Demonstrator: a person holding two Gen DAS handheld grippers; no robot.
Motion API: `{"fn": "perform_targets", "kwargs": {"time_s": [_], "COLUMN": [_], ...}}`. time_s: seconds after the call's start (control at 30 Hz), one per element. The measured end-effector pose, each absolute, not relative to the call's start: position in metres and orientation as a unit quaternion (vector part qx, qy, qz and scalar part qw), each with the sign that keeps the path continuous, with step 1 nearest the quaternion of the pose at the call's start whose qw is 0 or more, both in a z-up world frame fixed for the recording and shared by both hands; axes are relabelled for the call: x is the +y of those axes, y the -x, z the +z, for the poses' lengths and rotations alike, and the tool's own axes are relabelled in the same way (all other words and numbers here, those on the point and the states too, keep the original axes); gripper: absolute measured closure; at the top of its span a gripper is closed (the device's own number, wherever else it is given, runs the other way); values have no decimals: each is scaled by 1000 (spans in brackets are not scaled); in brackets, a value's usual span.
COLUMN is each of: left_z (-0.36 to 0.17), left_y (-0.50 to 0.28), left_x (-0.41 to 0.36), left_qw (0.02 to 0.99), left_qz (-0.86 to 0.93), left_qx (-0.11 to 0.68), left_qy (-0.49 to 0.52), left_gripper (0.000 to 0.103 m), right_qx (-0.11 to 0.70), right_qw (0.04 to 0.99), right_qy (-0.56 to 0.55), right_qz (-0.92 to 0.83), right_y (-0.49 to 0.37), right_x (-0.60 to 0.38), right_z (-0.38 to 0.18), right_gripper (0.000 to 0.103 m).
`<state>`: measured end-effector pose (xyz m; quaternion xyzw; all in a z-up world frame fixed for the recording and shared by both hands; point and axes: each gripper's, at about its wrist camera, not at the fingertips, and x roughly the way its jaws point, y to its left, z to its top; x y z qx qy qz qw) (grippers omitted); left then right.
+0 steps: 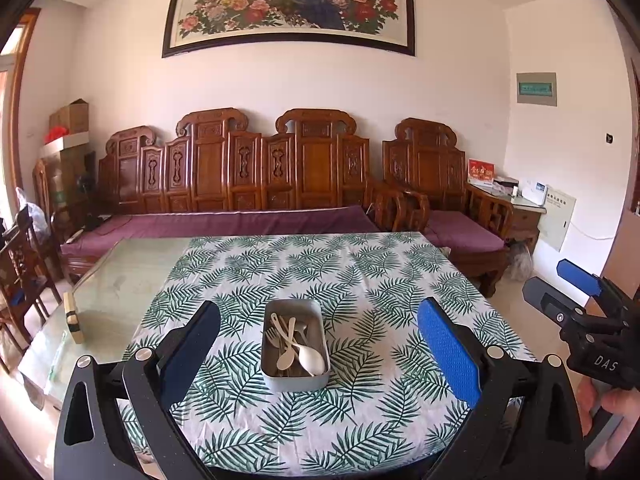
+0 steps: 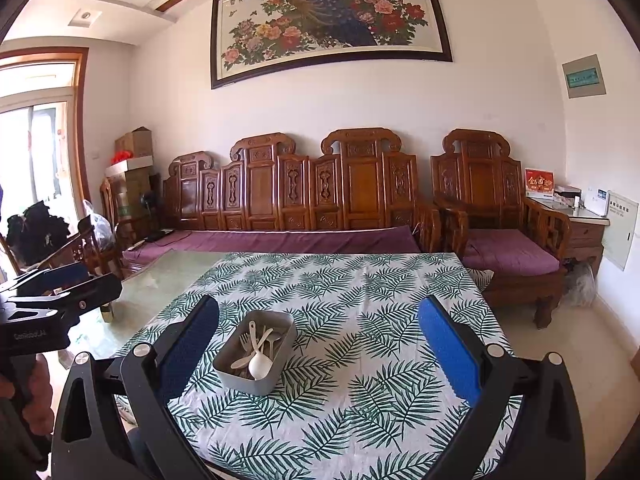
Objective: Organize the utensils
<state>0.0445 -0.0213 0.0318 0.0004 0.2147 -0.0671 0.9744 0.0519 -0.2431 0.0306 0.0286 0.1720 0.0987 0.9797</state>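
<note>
A grey rectangular tray (image 1: 320, 342) stands on the leaf-print tablecloth (image 1: 360, 280). Several pale utensils lie in it: a white spoon (image 1: 311, 358), a beige spoon (image 1: 287, 356), a fork (image 1: 273, 336). My left gripper (image 1: 318, 344) is open, held above the near table edge with the tray between its fingers in view. My right gripper (image 2: 318, 344) is open and empty, with the tray (image 2: 276, 380) and its utensils (image 2: 260, 364) left of centre. Each gripper shows at the edge of the other's view: the right one (image 1: 568, 292), the left one (image 2: 60, 284).
Bare glass tabletop (image 1: 120, 280) lies left of the cloth, with a small wooden block (image 1: 73, 316) on it. A carved wooden sofa (image 1: 240, 184) and armchair (image 1: 436, 184) stand behind the table. A side table (image 1: 516, 208) is at the right.
</note>
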Motion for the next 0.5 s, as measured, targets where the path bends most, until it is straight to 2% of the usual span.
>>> {"fn": "perform_targets", "kwargs": {"time_s": [0.5], "left_z": [36], "left_y": [-45], "left_x": [-20], "left_qw": [975], "left_qz": [-67], "left_qx": [213], "left_qy": [-1], "left_gripper": [8], "right_qx": [173], "right_qw": [980], "right_qy": [-28], "right_qz": [100], "right_y": [-51], "right_x": [-242], "right_z": [31], "right_gripper": [3]}}
